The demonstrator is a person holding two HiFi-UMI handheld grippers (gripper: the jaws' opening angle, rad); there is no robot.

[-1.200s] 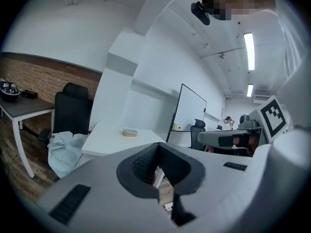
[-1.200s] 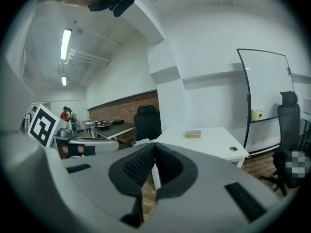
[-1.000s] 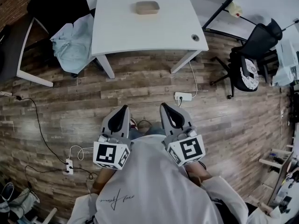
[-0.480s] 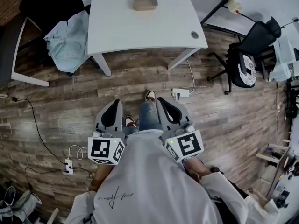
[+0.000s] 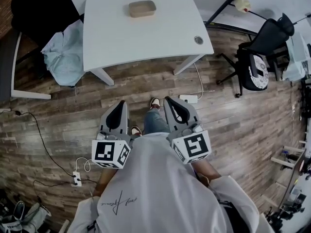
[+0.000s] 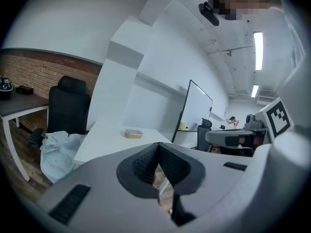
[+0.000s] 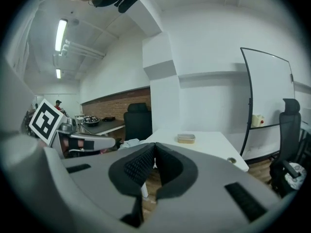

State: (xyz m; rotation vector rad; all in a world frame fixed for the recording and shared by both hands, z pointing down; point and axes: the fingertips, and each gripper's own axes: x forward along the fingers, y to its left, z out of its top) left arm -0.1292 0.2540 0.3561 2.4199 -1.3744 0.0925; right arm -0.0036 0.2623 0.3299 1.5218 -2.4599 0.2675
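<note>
I hold both grippers close in front of my chest, over a wooden floor. In the head view my left gripper point(image 5: 118, 110) and right gripper point(image 5: 174, 106) point toward a white table point(image 5: 160, 28) some way ahead. Both are shut with nothing between the jaws, as the left gripper view point(image 6: 156, 147) and the right gripper view point(image 7: 155, 147) confirm. A small tan box point(image 5: 142, 8) lies on the table's far side, also visible as the tan box point(image 6: 132, 133) and the tan box point(image 7: 186, 139). Neither gripper touches anything.
A light blue cloth point(image 5: 60, 52) is draped over a black chair left of the table. A black office chair point(image 5: 260, 52) stands at the right, near a whiteboard point(image 7: 269, 89). A power strip point(image 5: 188, 99) and cables lie on the floor. The table has a cable hole point(image 5: 198, 40).
I have stepped toward the white table; it and the tan box appear nearer in all views. Both grippers stay shut and side by side.
</note>
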